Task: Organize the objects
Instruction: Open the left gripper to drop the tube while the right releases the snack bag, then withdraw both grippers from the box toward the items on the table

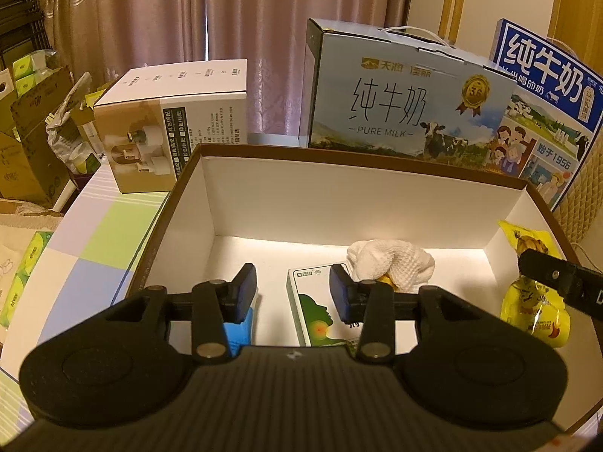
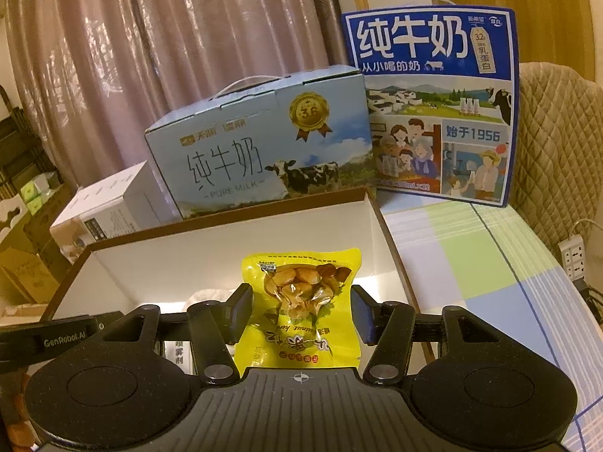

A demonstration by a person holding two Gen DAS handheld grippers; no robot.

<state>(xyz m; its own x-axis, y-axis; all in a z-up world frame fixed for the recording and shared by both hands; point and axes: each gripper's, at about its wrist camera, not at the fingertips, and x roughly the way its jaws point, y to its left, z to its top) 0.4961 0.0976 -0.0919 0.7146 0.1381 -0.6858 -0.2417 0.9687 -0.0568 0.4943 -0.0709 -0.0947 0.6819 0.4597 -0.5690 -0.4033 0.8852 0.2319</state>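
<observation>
Inside the white box (image 1: 264,196), a carton (image 1: 312,301) and cloth (image 1: 392,260) already lie. At its three o'clock edge the yellow snack pack (image 2: 301,301) sits between the right gripper (image 2: 301,310)'s parted fingers, not clearly pinched. The left gripper (image 1: 294,293) gapes, empty.

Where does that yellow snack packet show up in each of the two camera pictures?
Left wrist view: the yellow snack packet is at the far right edge, inside the box, partly hidden by the right gripper's black finger.
Right wrist view: the packet sits at centre, between the right gripper fingers, which stand apart.
Shared landmark: the light blue PURE MILK carton stands behind the brown-rimmed box in both.
</observation>
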